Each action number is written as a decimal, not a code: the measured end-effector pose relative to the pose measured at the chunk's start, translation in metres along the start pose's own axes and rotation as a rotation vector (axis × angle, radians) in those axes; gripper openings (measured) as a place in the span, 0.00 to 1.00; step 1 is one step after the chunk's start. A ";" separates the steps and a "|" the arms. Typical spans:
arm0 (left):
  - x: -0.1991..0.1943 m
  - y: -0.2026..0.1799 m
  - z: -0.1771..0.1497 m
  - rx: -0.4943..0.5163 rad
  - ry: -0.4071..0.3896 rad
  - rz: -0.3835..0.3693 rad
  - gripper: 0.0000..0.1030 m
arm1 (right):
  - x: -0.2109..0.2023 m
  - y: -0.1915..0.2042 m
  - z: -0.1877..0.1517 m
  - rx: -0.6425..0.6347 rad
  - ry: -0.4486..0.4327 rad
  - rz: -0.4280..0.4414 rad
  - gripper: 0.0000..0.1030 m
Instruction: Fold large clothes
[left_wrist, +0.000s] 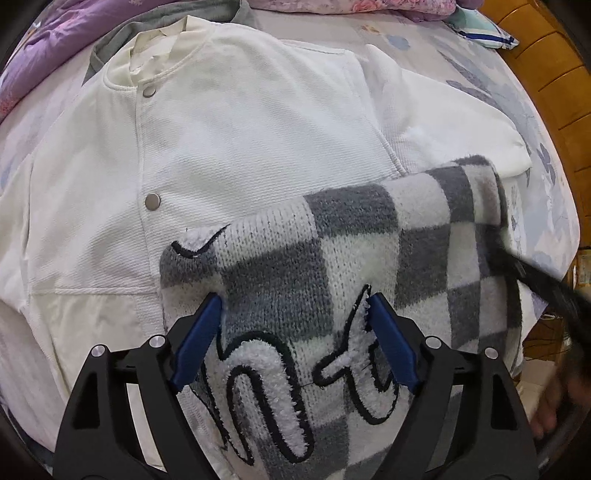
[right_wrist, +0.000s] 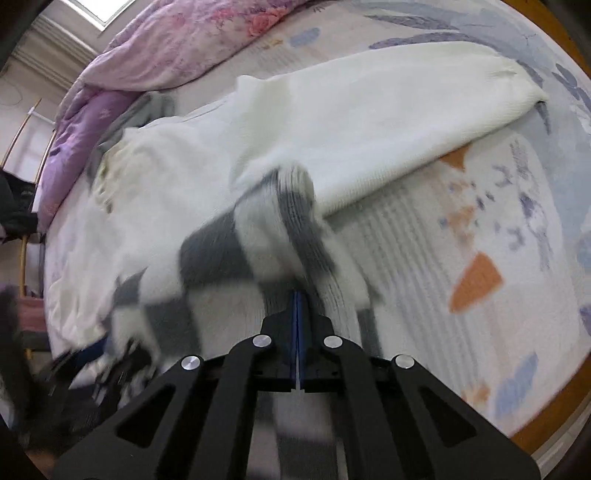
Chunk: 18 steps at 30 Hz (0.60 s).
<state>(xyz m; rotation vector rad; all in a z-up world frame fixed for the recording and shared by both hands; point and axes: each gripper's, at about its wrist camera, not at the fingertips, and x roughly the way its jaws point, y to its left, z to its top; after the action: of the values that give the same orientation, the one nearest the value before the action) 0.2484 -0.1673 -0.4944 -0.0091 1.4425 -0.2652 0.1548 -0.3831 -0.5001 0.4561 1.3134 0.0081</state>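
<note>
While my left gripper (left_wrist: 293, 301) stands wide open over the one checked sweater (left_wrist: 332, 258), my right gripper (right_wrist: 297, 295) is clamped on its edge. It lies atop one white jacket (left_wrist: 221, 147) on the floral bed (right_wrist: 480, 221); two snaps (left_wrist: 152, 200) show.

A bed (right_wrist: 424, 236) fills both views, its sheet pale with blue, grey and orange leaf shapes. A purple floral quilt (right_wrist: 155, 59) is heaped along the bed's far side. A wooden frame (left_wrist: 546, 74) edges the bed. Beyond the quilt, a bright window (right_wrist: 103, 9) and a pale wall (right_wrist: 37, 74) show.
</note>
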 end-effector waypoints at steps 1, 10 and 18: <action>-0.001 0.001 -0.001 0.003 -0.005 -0.006 0.78 | -0.004 0.002 -0.012 -0.010 0.015 0.005 0.06; -0.023 0.017 -0.018 -0.030 -0.091 -0.125 0.79 | 0.023 -0.037 -0.092 0.035 0.114 -0.002 0.00; -0.065 0.072 -0.096 -0.236 -0.181 -0.243 0.79 | 0.000 -0.028 -0.107 0.070 0.043 -0.022 0.00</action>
<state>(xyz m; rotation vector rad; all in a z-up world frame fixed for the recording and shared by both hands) 0.1603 -0.0704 -0.4555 -0.3935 1.2844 -0.2832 0.0487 -0.3742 -0.5288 0.5030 1.3639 -0.0465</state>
